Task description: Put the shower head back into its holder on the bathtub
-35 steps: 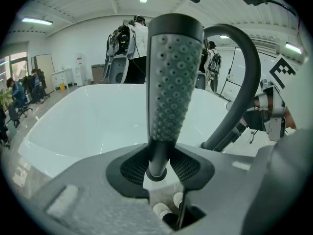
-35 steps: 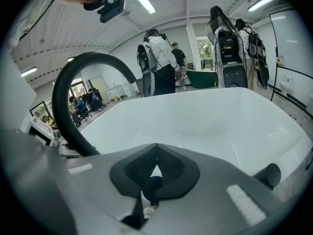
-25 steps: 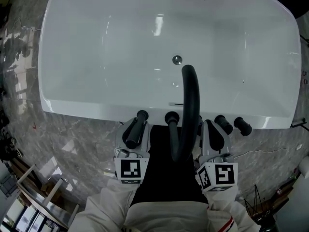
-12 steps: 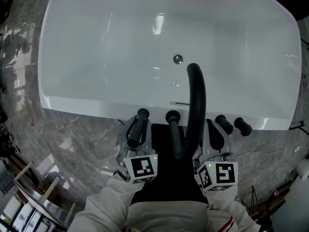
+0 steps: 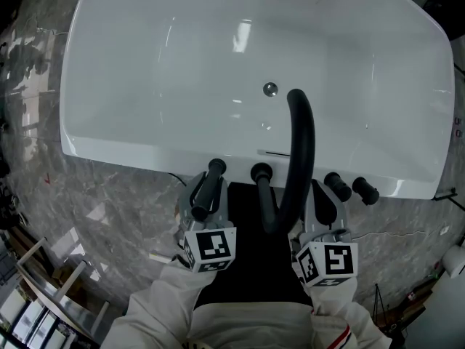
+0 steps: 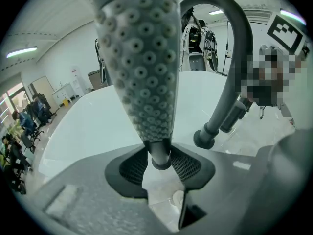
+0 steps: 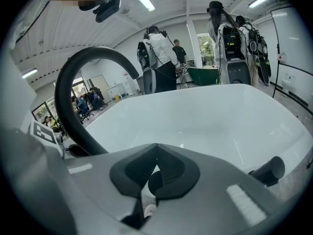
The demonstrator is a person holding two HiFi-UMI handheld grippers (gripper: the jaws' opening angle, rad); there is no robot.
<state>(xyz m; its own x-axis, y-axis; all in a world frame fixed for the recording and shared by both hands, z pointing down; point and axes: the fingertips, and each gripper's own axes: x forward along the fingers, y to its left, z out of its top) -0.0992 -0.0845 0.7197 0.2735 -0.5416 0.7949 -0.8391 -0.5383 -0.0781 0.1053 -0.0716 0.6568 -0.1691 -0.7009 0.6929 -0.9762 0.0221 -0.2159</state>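
The black shower head (image 5: 206, 193) leans back from the white bathtub's near rim (image 5: 131, 155), left of the arched black spout (image 5: 299, 158). In the left gripper view its nozzle face (image 6: 139, 67) rises right in front of the camera. Its thin neck sits in the notch of my left gripper (image 6: 160, 155), whose pads touch it on both sides. These jaws have just been opening a little. The jaws hide what the neck goes down into. My right gripper (image 5: 325, 195) hangs right of the spout, its jaws (image 7: 155, 153) together and empty.
Black knobs (image 5: 260, 171) (image 5: 334, 184) (image 5: 365, 190) stand along the tub's near rim. A drain (image 5: 270, 89) lies in the tub's floor. Grey marble floor surrounds the tub. People stand beyond the tub in the right gripper view.
The left gripper's marker cube has rolled and shifted slightly right. The shower head stays at the rim. The right gripper has not moved.
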